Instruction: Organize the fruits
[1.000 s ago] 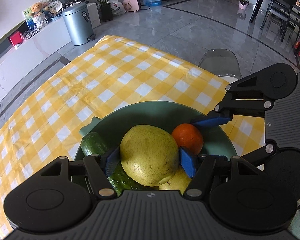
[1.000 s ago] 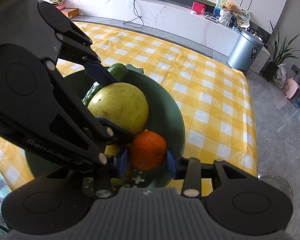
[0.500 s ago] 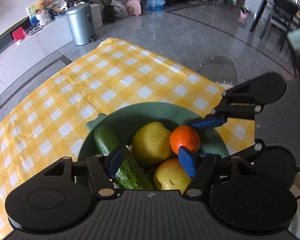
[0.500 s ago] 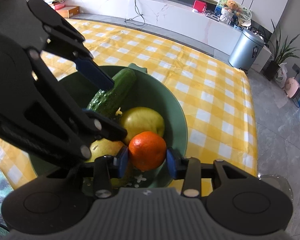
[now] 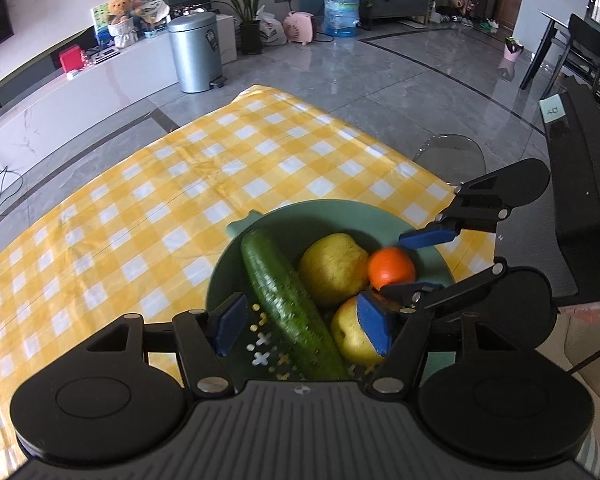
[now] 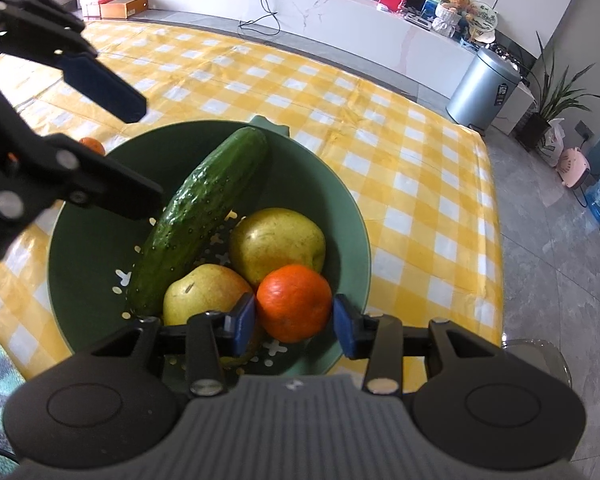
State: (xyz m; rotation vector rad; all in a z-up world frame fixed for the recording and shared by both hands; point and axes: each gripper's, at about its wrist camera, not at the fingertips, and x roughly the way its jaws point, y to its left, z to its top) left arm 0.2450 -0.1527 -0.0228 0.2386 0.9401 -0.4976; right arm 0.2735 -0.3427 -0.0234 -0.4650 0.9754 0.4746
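The green bowl (image 6: 352, 216) stood on the tabletop (image 6: 420, 160) with its yellow checked cloth. Inside it lay a cucumber (image 6: 196, 220), two yellow-green pears, one farther (image 6: 276, 240) and one nearer (image 6: 204, 292), and an orange (image 6: 294, 302). The right tool (image 6: 294, 322) had the orange between its blue pads; its jaws had just been opening, and a thin gap seemed to show on the right side, so the pads probably no longer pressed the fruit. The left tool (image 5: 300, 326) hung above the bowl with its jaws wide apart and nothing clamped. A second small orange fruit (image 6: 92, 146) lay on the cloth beside the bowl.
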